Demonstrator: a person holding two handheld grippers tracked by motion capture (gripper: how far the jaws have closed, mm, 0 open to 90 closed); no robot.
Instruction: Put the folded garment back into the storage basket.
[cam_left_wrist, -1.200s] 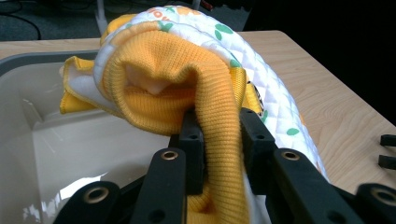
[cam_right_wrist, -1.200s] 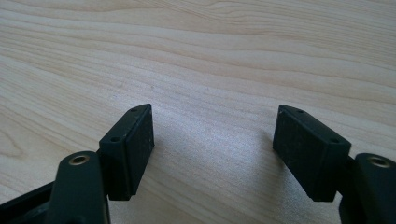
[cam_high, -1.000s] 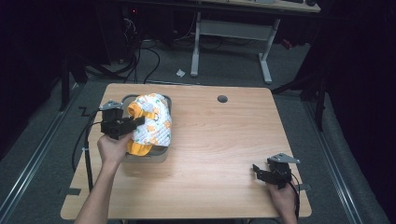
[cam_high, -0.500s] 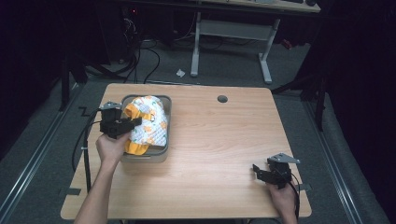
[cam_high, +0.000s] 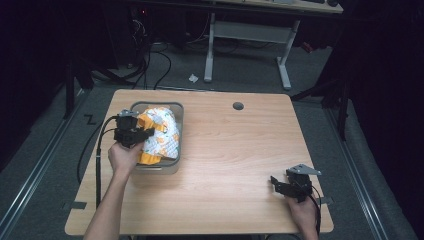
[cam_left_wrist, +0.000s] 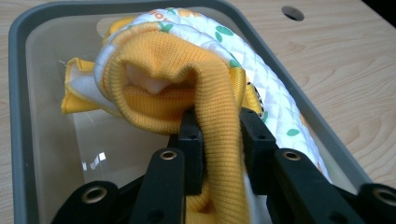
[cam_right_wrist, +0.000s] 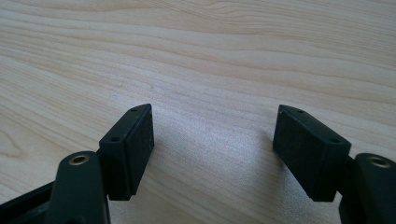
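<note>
Left gripper (cam_high: 142, 134) is clamping its jaws tight on orange ribbed fabric, the left hand (cam_high: 124, 156) gripping it from behind, forearm extending up from the bottom edge. Right gripper (cam_high: 276, 183) is resting low with jaws standing wide apart, right hand (cam_high: 301, 210) behind it.

My right gripper (cam_right_wrist: 214, 154) held its two black jaws wide apart above the pale wooden tabletop (cam_right_wrist: 210, 60).

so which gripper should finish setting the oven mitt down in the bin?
Left. The left gripper is already shut on the oven mitt by its yellow cuff, over the grey bin. The right gripper rests open at the table's near right corner, nothing between its jaws.
</note>
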